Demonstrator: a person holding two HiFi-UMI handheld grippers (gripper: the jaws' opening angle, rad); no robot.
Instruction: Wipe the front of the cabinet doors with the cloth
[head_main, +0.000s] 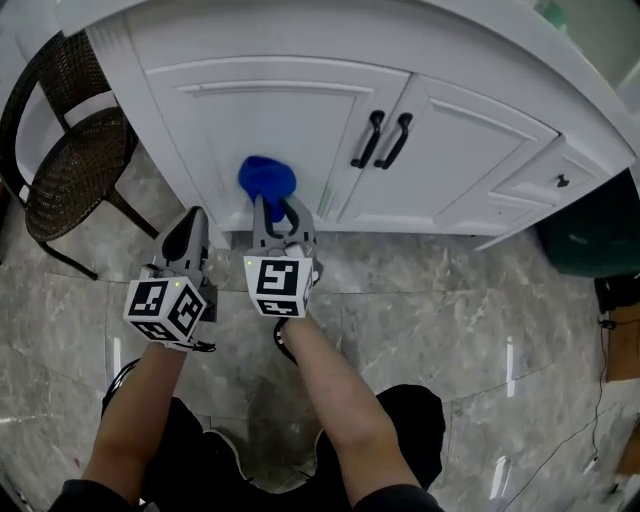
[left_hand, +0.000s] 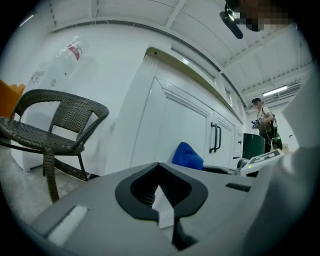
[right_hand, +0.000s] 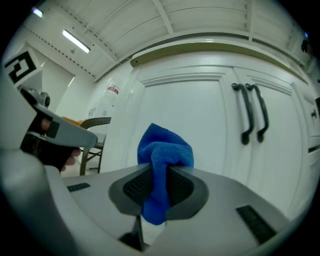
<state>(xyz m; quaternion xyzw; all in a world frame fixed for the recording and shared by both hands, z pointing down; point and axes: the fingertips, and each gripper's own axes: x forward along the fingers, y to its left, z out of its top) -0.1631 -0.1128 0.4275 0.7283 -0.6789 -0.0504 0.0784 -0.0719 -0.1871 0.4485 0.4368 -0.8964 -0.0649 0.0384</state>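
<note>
Here, cloth in right claw.

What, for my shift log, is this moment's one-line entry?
right gripper: shut on blue cloth | blue cloth: by left cabinet door, low down, contact unclear | left gripper: shut, empty

Glossy grey marbled floor, white cabinet standing on it, wicker chair left of the cabinet, dark green bin (perhaps) at the cabinet's right.
</note>
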